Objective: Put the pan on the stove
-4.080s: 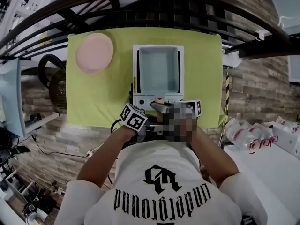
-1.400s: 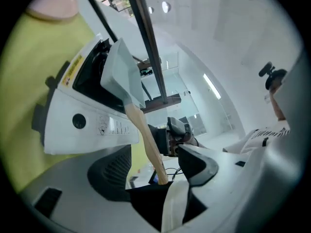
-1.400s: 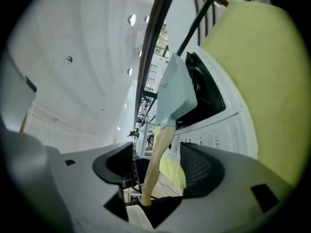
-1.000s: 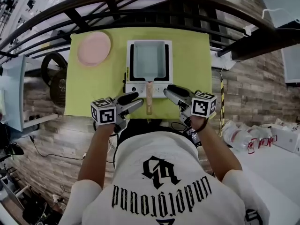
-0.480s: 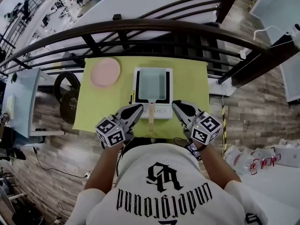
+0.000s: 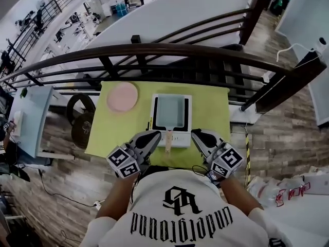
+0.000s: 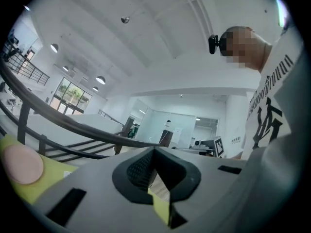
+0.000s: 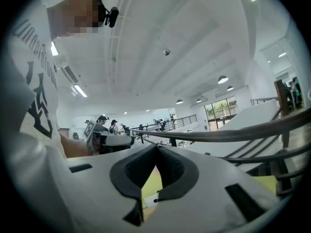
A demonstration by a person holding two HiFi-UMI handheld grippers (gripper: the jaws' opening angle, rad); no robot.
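A square pale-blue pan [image 6: 170, 112] sits on the white single-burner stove [image 6: 180, 137] on the green table [image 6: 205, 115]. Its wooden handle [image 6: 168, 140] points toward me. My left gripper [image 6: 152, 136] hovers left of the handle, raised off the table; its jaws have just been closing and now stand shut with nothing between them [image 7: 154, 152]. On the other side of the handle, my right gripper [image 6: 197, 135] is also raised, shut and empty [image 8: 156, 149]. Neither gripper touches the pan.
A pink plate [image 6: 122, 97] lies at the table's far left, also seen as a pink plate [image 7: 19, 164] in the left gripper view. A dark railing [image 6: 169, 50] runs behind the table. Barbell weights [image 6: 82, 120] stand on the floor to the left.
Both grippers have risen from beside the handle and closed their jaws. The head view has tipped up, showing more of the hall. The pan stays on the stove.
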